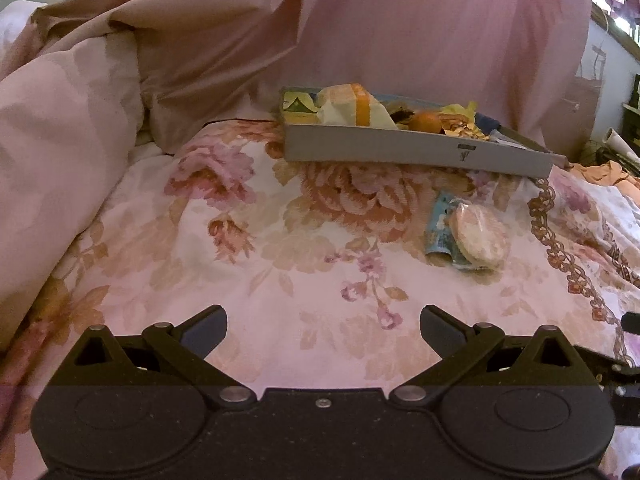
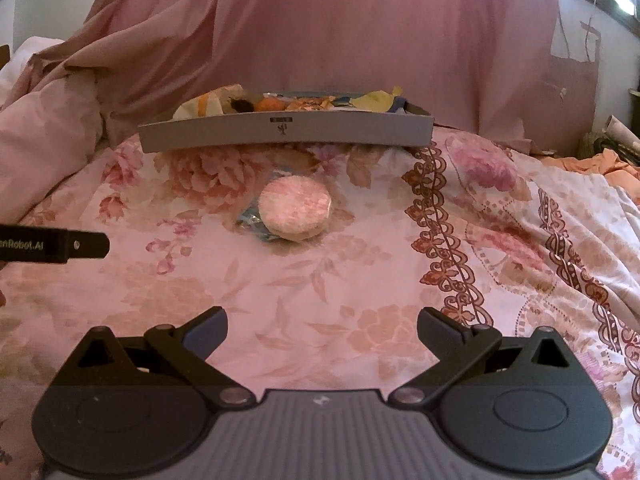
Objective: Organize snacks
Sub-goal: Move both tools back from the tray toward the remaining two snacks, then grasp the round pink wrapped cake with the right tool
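A grey shallow box [image 1: 400,150] [image 2: 280,134] lies on a floral bedspread and holds several wrapped snacks and an orange fruit [image 1: 426,121]. A round pale rice cracker in a clear and blue wrapper [image 1: 476,236] [image 2: 294,208] lies on the bedspread in front of the box. My left gripper [image 1: 323,330] is open and empty, well short of the cracker, which is ahead to its right. My right gripper [image 2: 322,330] is open and empty, with the cracker straight ahead. Part of the left gripper shows at the left edge of the right wrist view [image 2: 60,246].
A bunched pink duvet [image 1: 60,140] rises at the left. Pink curtain fabric [image 2: 340,32] hangs behind the box. Orange cloth [image 2: 612,164] and clutter lie at the far right. The bedspread [image 2: 360,280] is soft and uneven.
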### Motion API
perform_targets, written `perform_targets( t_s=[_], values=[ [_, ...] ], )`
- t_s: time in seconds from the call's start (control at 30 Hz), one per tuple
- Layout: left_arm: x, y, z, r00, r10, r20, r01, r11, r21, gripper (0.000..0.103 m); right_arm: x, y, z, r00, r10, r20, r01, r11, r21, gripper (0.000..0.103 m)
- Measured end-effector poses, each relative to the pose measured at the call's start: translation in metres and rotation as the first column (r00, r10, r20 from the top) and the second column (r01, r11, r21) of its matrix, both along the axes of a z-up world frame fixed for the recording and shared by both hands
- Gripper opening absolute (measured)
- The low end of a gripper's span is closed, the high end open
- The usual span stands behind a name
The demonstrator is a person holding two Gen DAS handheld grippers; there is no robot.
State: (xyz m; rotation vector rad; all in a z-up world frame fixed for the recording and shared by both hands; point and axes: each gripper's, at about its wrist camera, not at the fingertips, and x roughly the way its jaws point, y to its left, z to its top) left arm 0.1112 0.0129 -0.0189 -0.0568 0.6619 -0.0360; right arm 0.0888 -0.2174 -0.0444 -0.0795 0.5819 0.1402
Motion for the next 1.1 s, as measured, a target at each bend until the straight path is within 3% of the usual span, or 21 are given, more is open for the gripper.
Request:
perform_targets(
  t_s=[0.37,0.67,0.93,1.1],
  values=[
    [0.034,-0.013,-0.016,0.999,-0.038,-0.015,0.038,0.999,0.031,0.102,0.027,0.000,-0.011,0.999,-0.022,-0.033,0.021,1.000,-0.023,0.103],
    [0.051,0.002,-0.020,1.000,-0.014,-0.003,0.014,0.999,0.035,0.102,0.118,0.019,0.000,0.998,-0.030,-0.056,0.036,0.994,0.103,0.103],
    [0.057,0.011,-0.028,1.000,0.015,-0.024,-0.015,1.000,0.012,0.102,0.167,0.036,-0.006,0.994,-0.039,-0.105,0.051,0.993,0.110,0.103],
    [0.054,0.005,-0.028,1.000,-0.006,-0.016,0.006,1.000,0.006,0.102,0.164,0.015,-0.013,0.991,-0.070,-0.116,0.088,0.984,0.156,0.078]
  ],
)
